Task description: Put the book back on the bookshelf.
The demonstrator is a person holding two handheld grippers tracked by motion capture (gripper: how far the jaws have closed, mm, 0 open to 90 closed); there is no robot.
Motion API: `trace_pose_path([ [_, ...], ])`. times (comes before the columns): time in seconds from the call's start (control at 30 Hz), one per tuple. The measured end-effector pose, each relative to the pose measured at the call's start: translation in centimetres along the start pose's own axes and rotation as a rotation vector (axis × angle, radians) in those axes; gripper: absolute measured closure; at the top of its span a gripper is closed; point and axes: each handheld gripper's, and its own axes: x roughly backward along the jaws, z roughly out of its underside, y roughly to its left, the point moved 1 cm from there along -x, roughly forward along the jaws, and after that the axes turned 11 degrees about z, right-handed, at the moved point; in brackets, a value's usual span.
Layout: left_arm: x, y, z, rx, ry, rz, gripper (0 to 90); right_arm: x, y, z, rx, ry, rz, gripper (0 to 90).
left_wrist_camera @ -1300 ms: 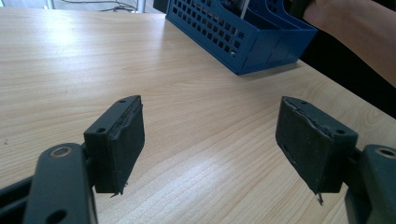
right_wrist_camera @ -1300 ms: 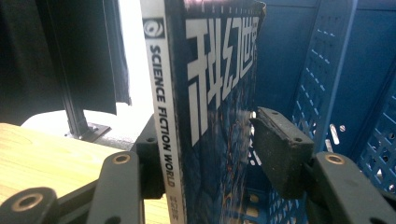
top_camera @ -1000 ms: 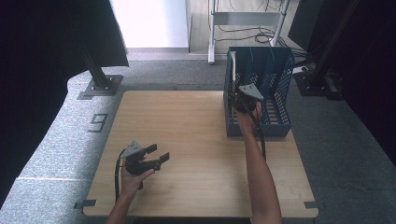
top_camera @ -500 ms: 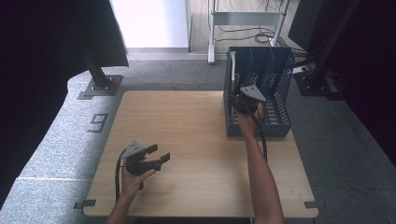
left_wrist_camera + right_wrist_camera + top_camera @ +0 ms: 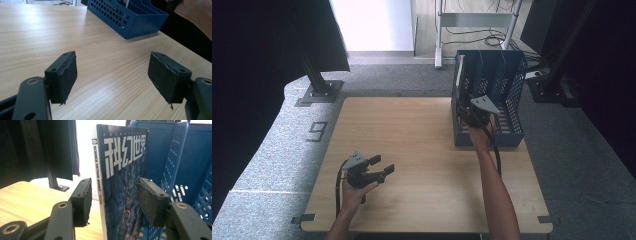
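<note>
A pale wooden table (image 5: pixel 422 150) with a rectangular top stands on grey speckled carpet (image 5: pixel 277 145), where a dark figure nine (image 5: pixel 318 131) is marked near the table's far left corner. At the table's far right edge stands a blue plastic file rack (image 5: pixel 507 107) with perforated walls and several upright compartments; in the left gripper view it shows at the top (image 5: pixel 130 18), resting on the wood.

In the rack's leftmost compartment, a magazine with a dark blue cover and large white lettering (image 5: pixel 122 185) stands upright, its spine facing left in the right gripper view; from above it appears as a thin pale strip (image 5: pixel 459 75).

The person's right forearm (image 5: pixel 494 185) reaches across the table to the rack's near left side. The right gripper (image 5: pixel 113 200) has its black jaws on either side of the magazine's lower part, half spread; a gap is visible between the left pad and the spine, and the right pad lies at the cover, contact uncertain.

The left gripper (image 5: pixel 112 77) is held low over bare wood near the table's front left, jaws spread wide with nothing between them.
</note>
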Motion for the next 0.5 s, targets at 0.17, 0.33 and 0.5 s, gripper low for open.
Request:
trace_pose_path([
  [0.17, -0.1, -0.1, 0.0, -0.004, 0.005, 0.001, 23.4, 0.6, -0.1, 0.4, -0.008, 0.013, -0.013, 44.8],
  [0.33, -0.2, 0.0, 0.1, -0.004, 0.008, -0.002, 23.4, 1.5, -0.1, 1.0, -0.012, 0.003, -0.036, 45.2],
  [0.5, -0.2, -0.1, 0.1, -0.004, 0.011, -0.002, 23.4, 2.3, -0.1, 1.4, -0.013, 0.009, -0.058, 45.4],
])
